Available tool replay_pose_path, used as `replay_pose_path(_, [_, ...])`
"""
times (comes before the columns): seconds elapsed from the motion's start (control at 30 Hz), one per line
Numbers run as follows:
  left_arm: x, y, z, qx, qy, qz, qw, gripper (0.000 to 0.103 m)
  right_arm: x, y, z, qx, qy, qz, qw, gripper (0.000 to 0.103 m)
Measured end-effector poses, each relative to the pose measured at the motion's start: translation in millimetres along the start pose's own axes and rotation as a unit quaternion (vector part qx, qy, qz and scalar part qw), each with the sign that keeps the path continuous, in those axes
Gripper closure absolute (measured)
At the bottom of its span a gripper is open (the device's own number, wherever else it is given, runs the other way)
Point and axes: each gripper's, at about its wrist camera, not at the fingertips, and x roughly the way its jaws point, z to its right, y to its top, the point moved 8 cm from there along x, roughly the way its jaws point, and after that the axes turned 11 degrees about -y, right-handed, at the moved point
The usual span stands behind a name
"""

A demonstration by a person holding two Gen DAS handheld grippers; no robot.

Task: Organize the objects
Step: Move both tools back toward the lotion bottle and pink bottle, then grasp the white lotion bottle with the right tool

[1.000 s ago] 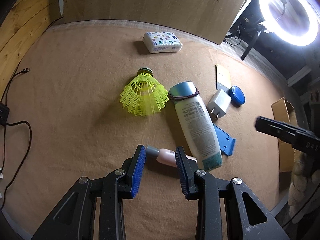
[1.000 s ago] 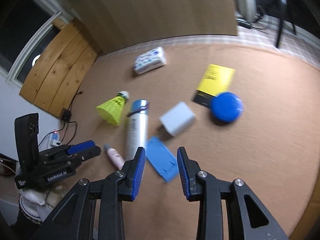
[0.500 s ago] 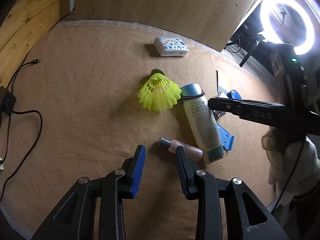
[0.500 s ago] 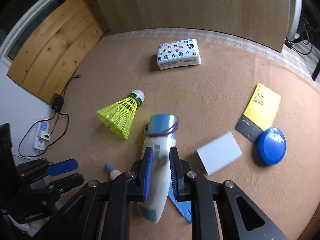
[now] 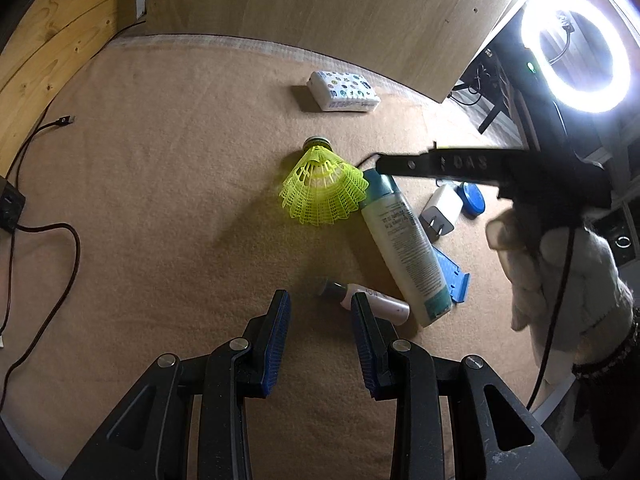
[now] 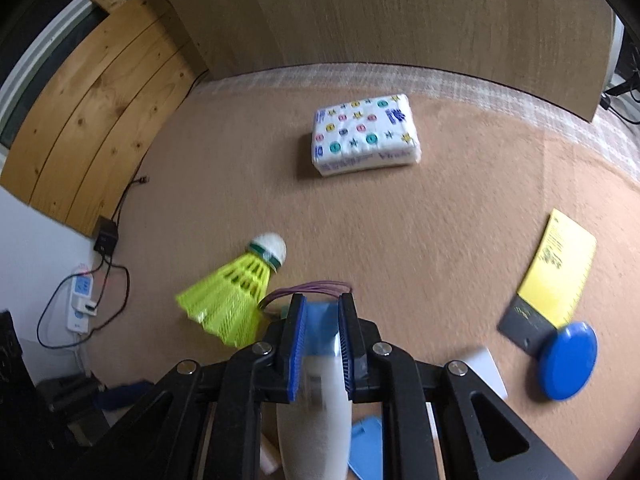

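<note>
- Centrally, the lotion bottle (image 5: 404, 246) lies on the tan felt mat (image 5: 168, 184), its blue cap beside the yellow shuttlecock (image 5: 322, 190).
- Right gripper (image 6: 322, 320): jaws narrowed above that cap, whether touching it I cannot tell.
- Left gripper (image 5: 320, 312): jaws partly apart, holding nothing, small pink tube (image 5: 370, 300) just beyond.
- Only the right wrist view shows the yellow card (image 6: 556, 268); only the left shows the ring light (image 5: 576, 50).

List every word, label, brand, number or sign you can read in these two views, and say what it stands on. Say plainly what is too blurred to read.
"DAS": raised letters on the black right gripper.
White lotion bottle with teal cap: printed block, too small.
White patterned tissue pack: blue lettering, blurred.
Yellow card: dark print, blurred.
Small pink tube: lettering, unreadable.
</note>
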Motion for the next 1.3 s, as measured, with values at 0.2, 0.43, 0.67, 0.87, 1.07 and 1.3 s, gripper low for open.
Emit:
replay_pose_path(0.2, [3,0,0,0.001,-0.002,-0.005,1.0000,0.070,10,7,-4,0.002,0.016,-0.011,1.000,0.087])
replay_pose_path(0.43, [5,-1,0,-0.001,-0.004,-0.007,1.0000,0.070,5,-7,-11,-0.047,0.001,-0.033,0.998,0.087])
replay_pose_path(0.67, [9,-11,6,0.000,-0.011,-0.014,0.9998,0.070,-12,-53,-18,-0.115,-0.003,-0.051,0.992,0.087])
replay_pose_path(0.87, [10,-31,21,0.013,-0.023,-0.028,0.9993,0.070,-21,-88,-15,-0.122,0.001,-0.060,0.991,0.087])
replay_pose_path(1.07, [19,-61,42,0.023,-0.054,-0.054,0.9969,0.069,-28,-127,-3,-0.113,-0.011,-0.062,0.992,0.086])
replay_pose_path(1.3, [42,-74,56,0.028,-0.070,-0.076,0.9942,0.065,-41,-155,17,-0.056,0.005,-0.060,0.997,0.086])
